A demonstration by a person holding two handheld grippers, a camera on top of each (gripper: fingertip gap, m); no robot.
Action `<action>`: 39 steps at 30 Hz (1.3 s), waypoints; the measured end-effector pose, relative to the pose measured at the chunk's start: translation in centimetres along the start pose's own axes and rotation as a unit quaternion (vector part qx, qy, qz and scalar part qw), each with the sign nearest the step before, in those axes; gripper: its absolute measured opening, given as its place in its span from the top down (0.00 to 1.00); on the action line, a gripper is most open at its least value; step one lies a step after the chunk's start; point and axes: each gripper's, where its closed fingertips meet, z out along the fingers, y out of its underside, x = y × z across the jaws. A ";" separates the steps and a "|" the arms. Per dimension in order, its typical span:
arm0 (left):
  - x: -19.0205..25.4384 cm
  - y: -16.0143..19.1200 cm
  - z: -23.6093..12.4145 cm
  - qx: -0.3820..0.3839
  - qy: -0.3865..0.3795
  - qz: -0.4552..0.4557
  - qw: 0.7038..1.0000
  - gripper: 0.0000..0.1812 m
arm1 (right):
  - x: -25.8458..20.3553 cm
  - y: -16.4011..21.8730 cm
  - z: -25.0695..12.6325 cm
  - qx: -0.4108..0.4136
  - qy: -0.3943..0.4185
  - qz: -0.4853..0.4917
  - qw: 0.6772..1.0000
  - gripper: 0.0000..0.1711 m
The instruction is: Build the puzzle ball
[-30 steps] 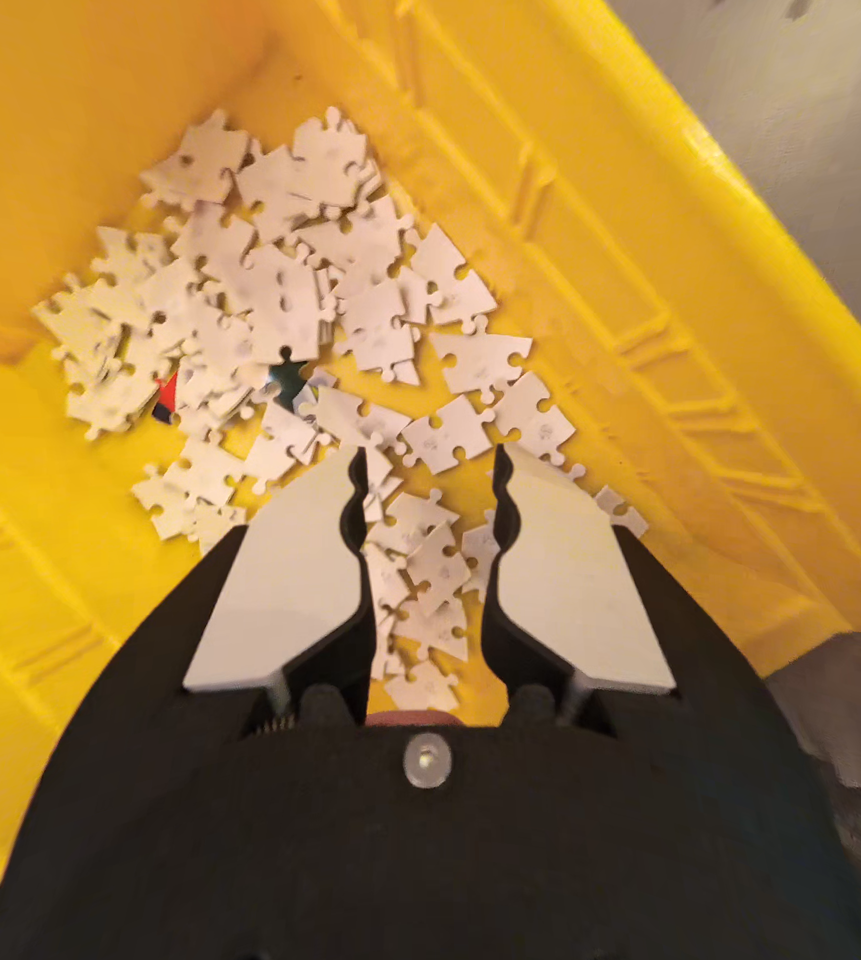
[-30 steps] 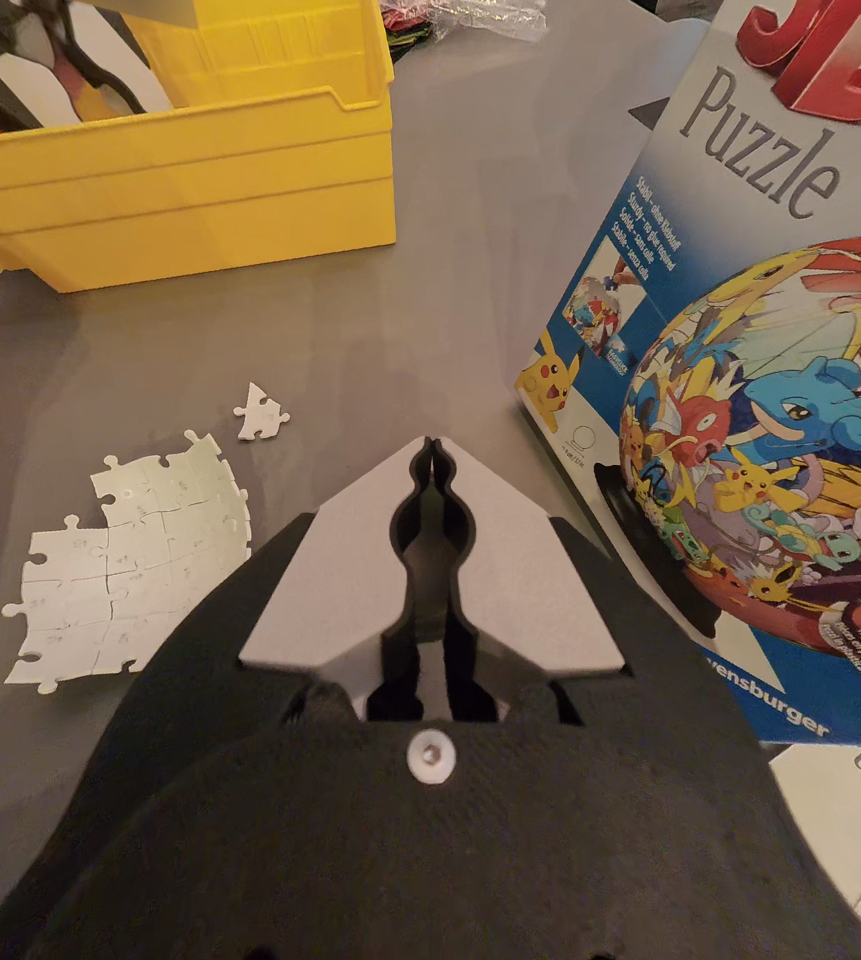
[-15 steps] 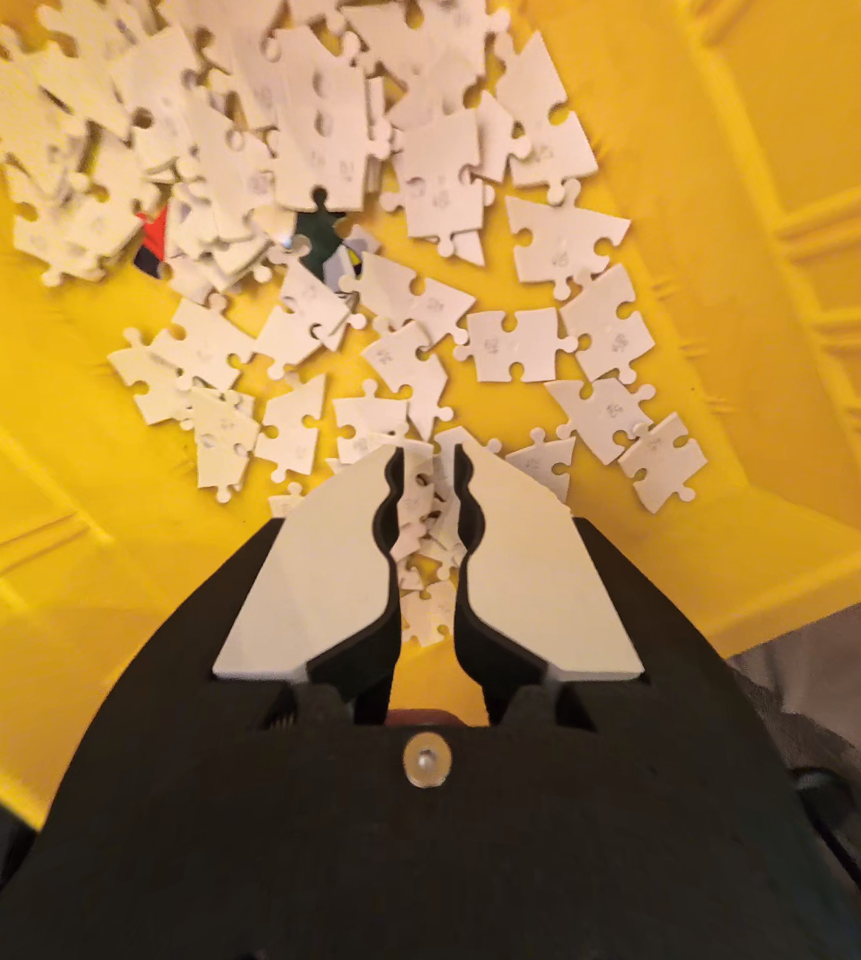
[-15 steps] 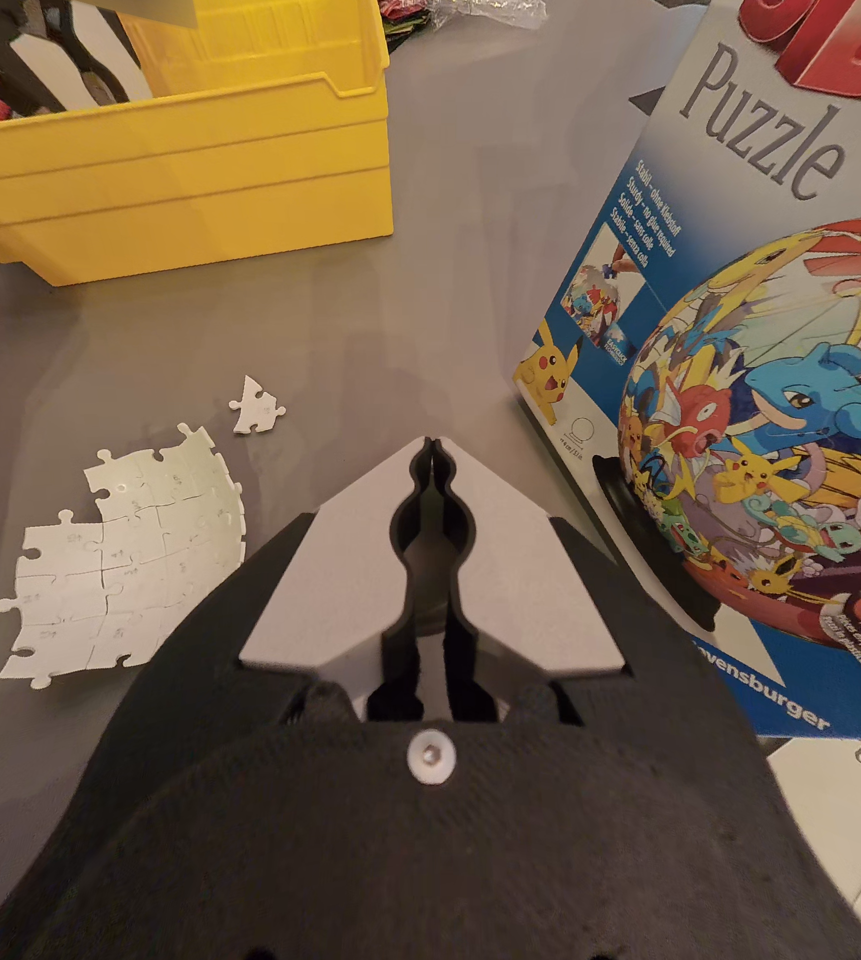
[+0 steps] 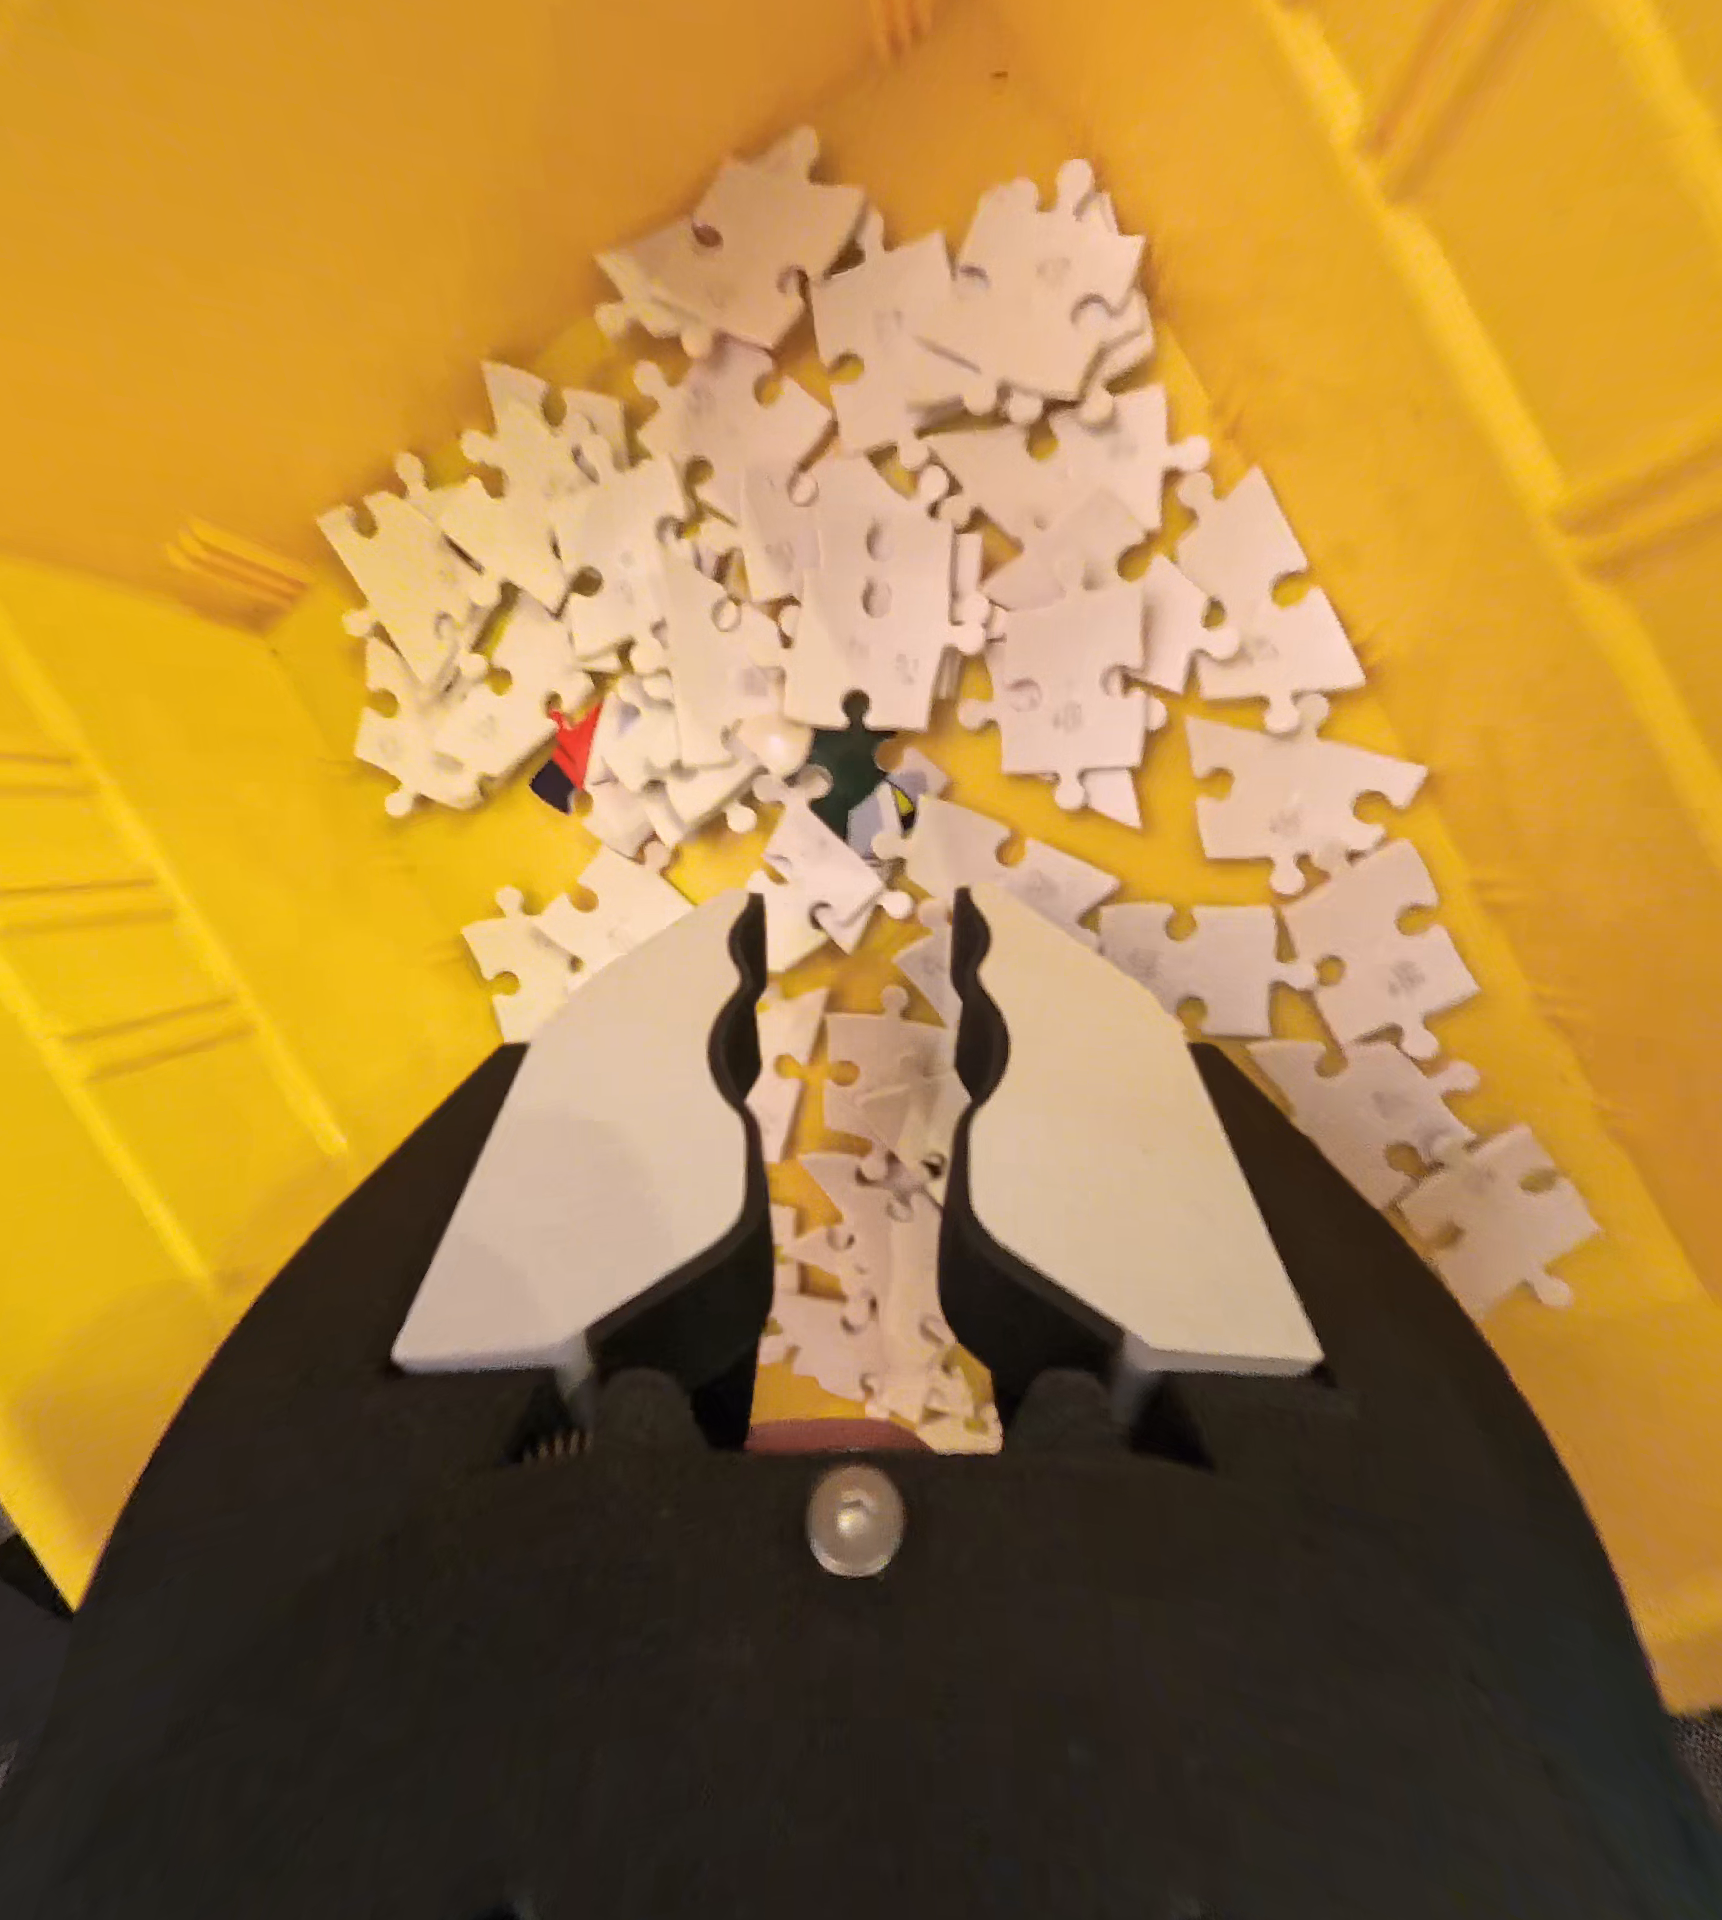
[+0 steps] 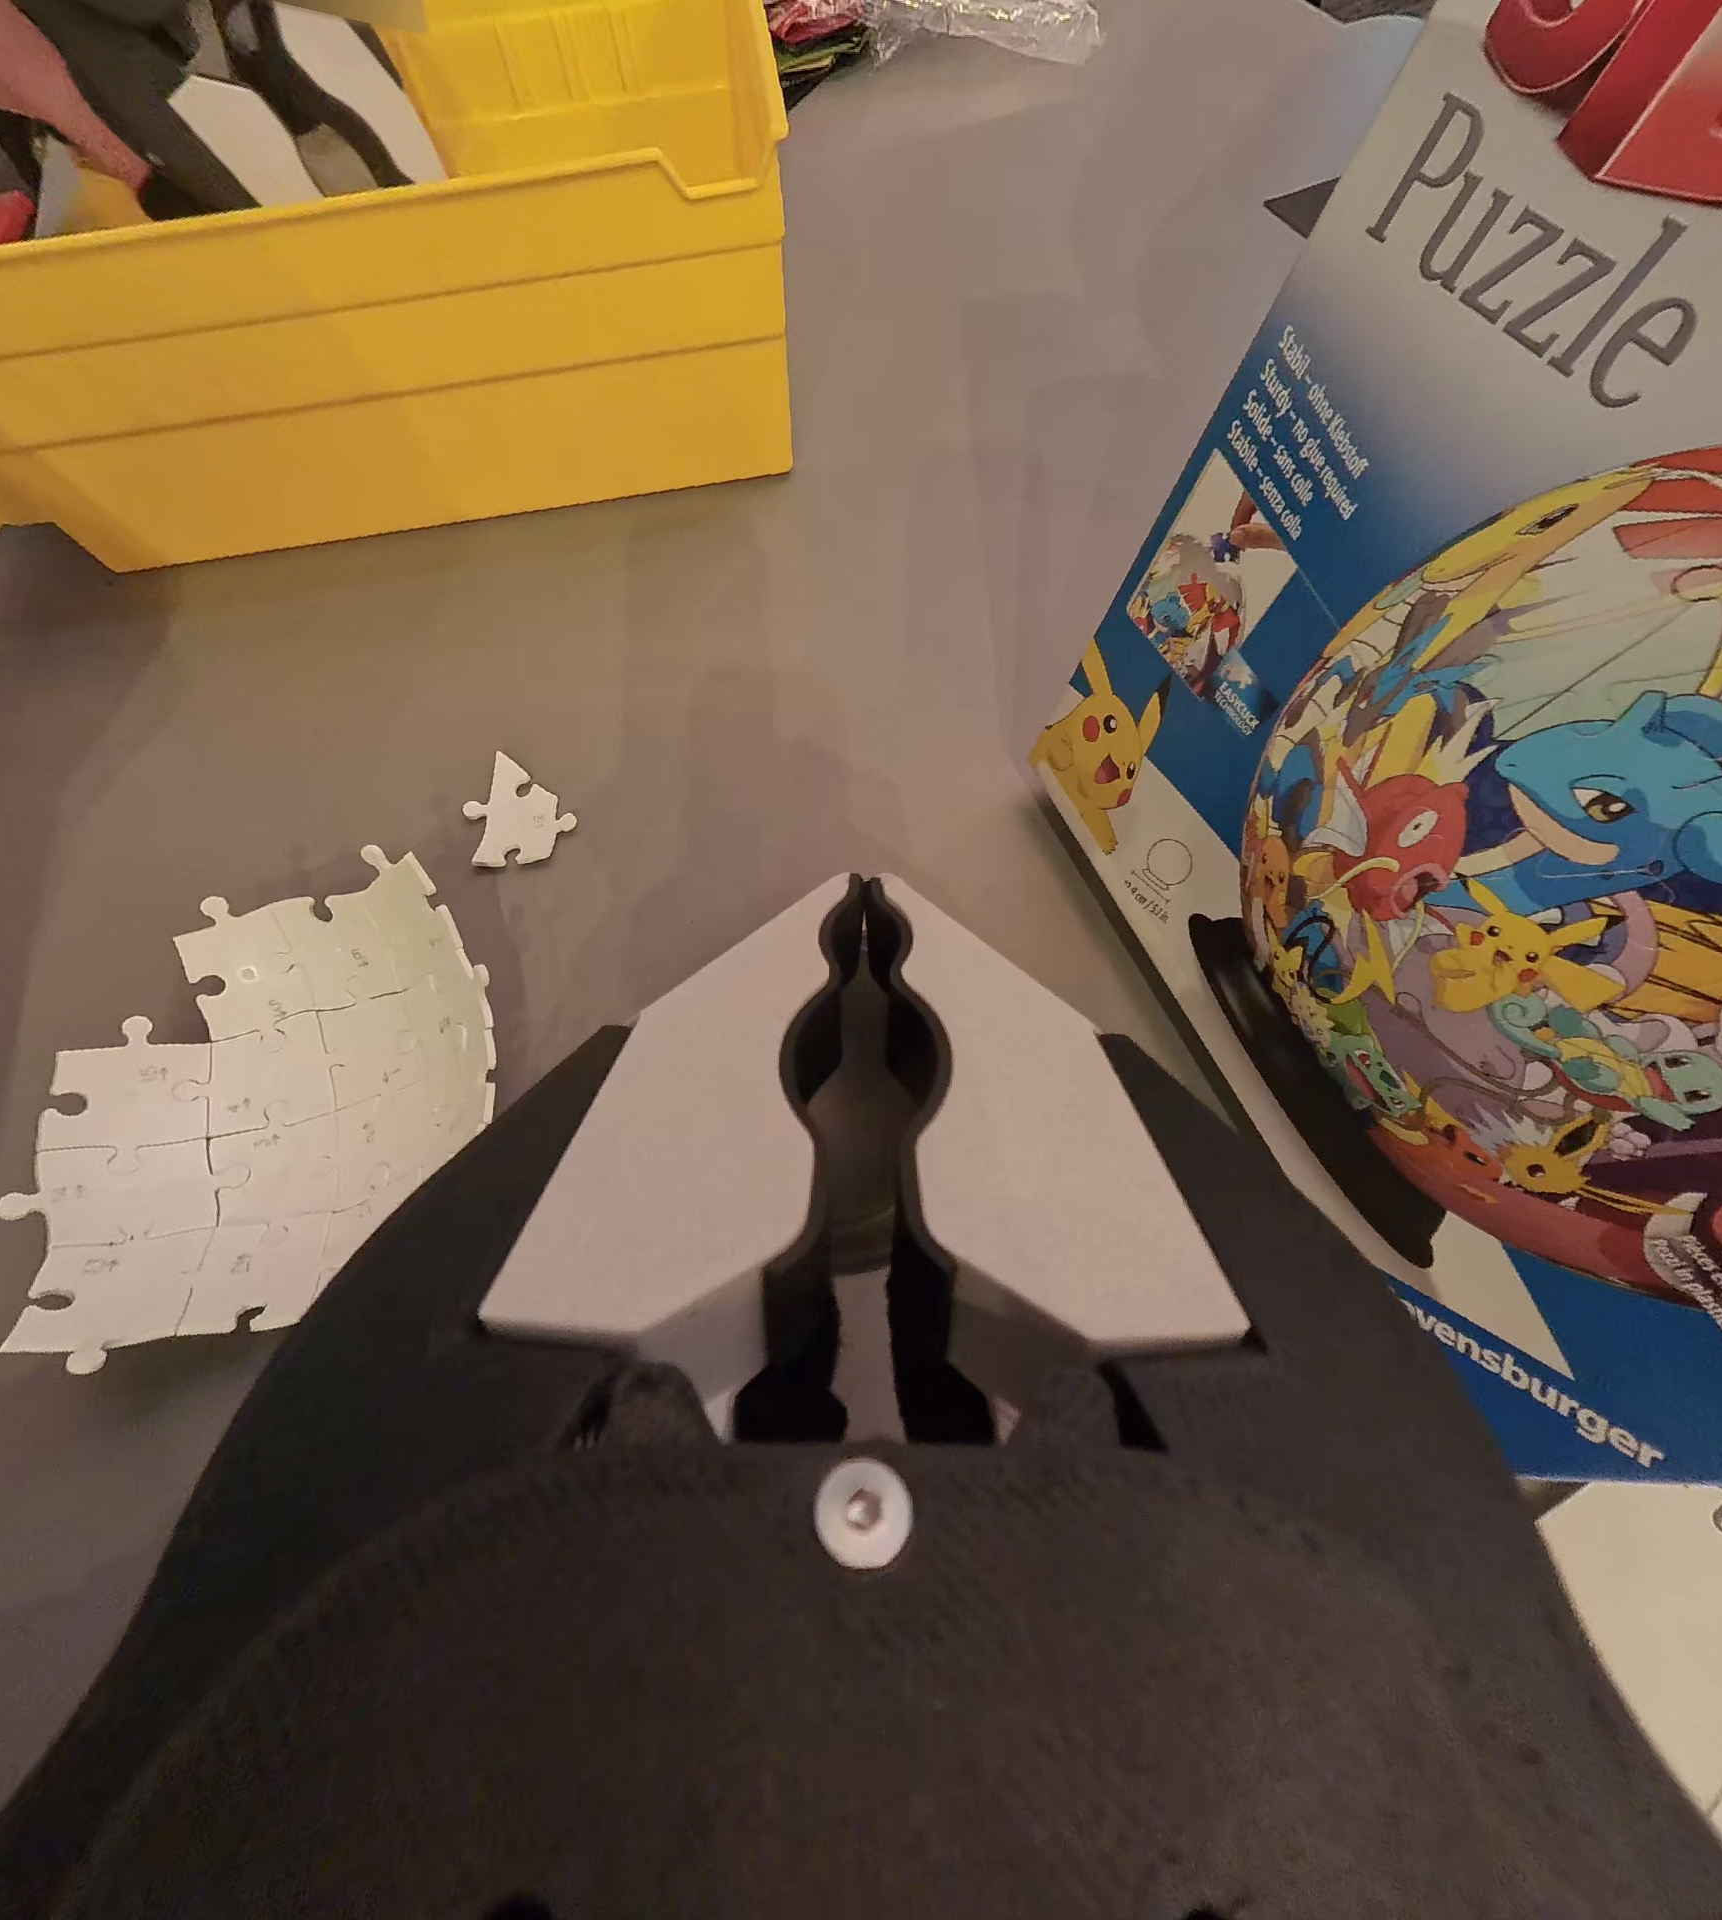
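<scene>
Your left gripper (image 5: pixel 855 914), narrower half a second ago, now gapes empty over the pieces (image 5: pixel 867 582) in the bin (image 5: pixel 213 312); no pick yet, right gripper (image 6: pixel 862 883) closed, empty.

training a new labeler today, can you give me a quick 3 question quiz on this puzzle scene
1. True or false: the left hand-held gripper is open over loose pieces in the yellow bin.
2. Where does the joined section lie? A) in the bin B) on the grey table C) on the puzzle box
3. Fill in: the right hand-held gripper is ____ and holds nothing.

Key: 1 true; 2 B; 3 shut
</scene>
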 end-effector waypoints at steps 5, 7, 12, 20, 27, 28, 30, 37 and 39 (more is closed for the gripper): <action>0.1 -1.1 1.5 -0.002 0.018 0.007 1.000 0.76 | -0.1 0.0 0.0 0.001 -0.003 0.000 1.000 1.00; 0.1 -1.3 2.0 -0.006 0.020 0.013 1.000 0.80 | 0.0 0.0 -0.1 0.001 -0.002 -0.001 1.000 1.00; 0.3 -1.0 2.1 -0.014 0.019 0.014 1.000 0.87 | 0.1 -0.1 -0.3 0.004 -0.001 0.000 1.000 1.00; -0.9 0.7 -0.2 -0.047 -0.082 0.076 0.993 0.87 | 0.2 0.0 -0.4 0.004 -0.001 0.001 1.000 1.00; 0.4 2.4 -1.0 -0.134 -0.158 0.201 0.957 0.87 | 0.0 0.0 -0.3 0.003 -0.005 0.001 1.000 1.00; 1.3 2.2 -0.9 -0.121 -0.136 0.196 0.964 0.87 | 0.0 0.0 -0.3 0.003 -0.005 0.000 1.000 1.00; 2.9 1.6 -0.7 -0.089 -0.093 0.170 0.977 0.86 | 0.0 -0.2 -0.5 0.005 -0.003 -0.001 1.000 1.00; 4.1 2.0 -2.0 -0.036 -0.024 0.114 0.993 0.85 | 0.1 -0.2 -0.5 0.006 -0.001 0.000 1.000 1.00; 2.9 2.0 -2.1 -0.029 -0.037 0.088 0.995 0.85 | 0.1 -0.1 -0.4 0.005 -0.003 0.001 1.000 1.00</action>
